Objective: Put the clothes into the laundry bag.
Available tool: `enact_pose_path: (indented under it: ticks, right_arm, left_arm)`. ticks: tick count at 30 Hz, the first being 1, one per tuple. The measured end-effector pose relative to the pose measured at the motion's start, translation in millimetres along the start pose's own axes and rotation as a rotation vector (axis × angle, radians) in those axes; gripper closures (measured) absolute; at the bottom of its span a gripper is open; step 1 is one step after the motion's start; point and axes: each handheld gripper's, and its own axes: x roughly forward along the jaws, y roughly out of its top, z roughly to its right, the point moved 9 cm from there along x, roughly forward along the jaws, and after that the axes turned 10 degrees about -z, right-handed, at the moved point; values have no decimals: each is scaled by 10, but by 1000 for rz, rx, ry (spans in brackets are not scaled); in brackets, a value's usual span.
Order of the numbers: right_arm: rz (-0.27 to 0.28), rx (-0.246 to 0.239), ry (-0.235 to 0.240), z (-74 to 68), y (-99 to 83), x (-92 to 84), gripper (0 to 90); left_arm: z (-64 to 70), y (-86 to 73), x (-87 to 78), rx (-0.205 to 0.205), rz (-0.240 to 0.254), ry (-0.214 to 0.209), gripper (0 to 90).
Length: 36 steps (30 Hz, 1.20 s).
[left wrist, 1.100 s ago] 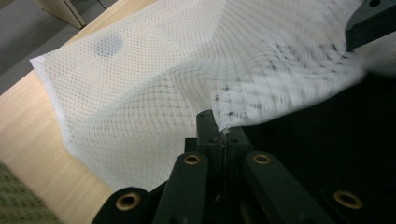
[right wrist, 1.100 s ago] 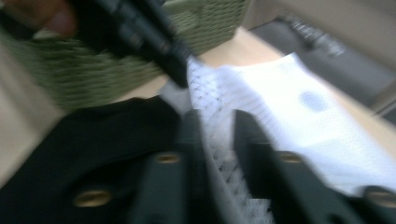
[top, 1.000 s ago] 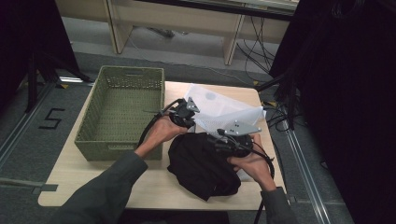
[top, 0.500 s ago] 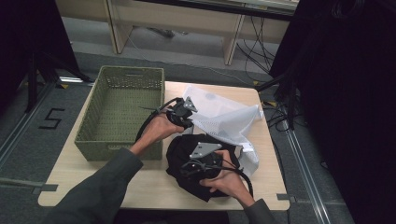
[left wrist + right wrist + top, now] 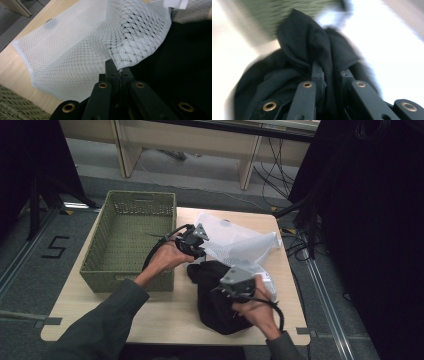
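A white mesh bag [image 5: 239, 246] lies at the back right of the table, and a black garment [image 5: 216, 307] is bunched in front of it. My left gripper [image 5: 196, 241] is shut on the bag's near edge and holds it lifted; in the left gripper view the mesh bag [image 5: 75, 55] drapes from my left gripper [image 5: 117, 68], with the black garment [image 5: 190, 62] to its right. My right gripper [image 5: 235, 286] sits on top of the garment. In the blurred right gripper view my right gripper [image 5: 330, 70] is shut on a raised fold of the black garment [image 5: 307, 42].
A green woven basket [image 5: 115, 270] stands empty on the left part of the wooden table [image 5: 165, 315], just beside my left hand. Cables trail from both grippers. Past the table's far edge lie floor, desk legs and cables.
My right gripper swung left from the bag's right side onto the black garment, took hold of a fold, then drifted slightly right. My left gripper has hardly moved, still holding the bag's edge.
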Motion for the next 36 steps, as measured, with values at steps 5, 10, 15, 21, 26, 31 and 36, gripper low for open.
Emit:
enact_pose_path:
  ticks: [5,10,15,21,26,31,36]
  right_arm:
    - [12,124,-54,425,-147,-71,812]
    - [-195,193,-88,465,-607,446,811]
    - [-229,233,-38,422,-616,566,745]
    - [-32,326,52,511,-341,46,428]
    - [92,227,124,323,-40,-185,387]
    - [60,118,201,-167,185,106,380]
    - [-112,-18,62,-110,27,564,670]
  left_arm:
    - [12,0,-22,4,-4,-3,891]
    - [77,7,26,25,-22,-16,891]
    - [103,24,60,25,-24,-26,891]
    - [75,29,101,13,-27,-33,891]
    - [68,40,92,15,-38,-38,890]
    - [70,57,102,5,-29,-40,890]
    - [68,31,90,20,-47,-38,890]
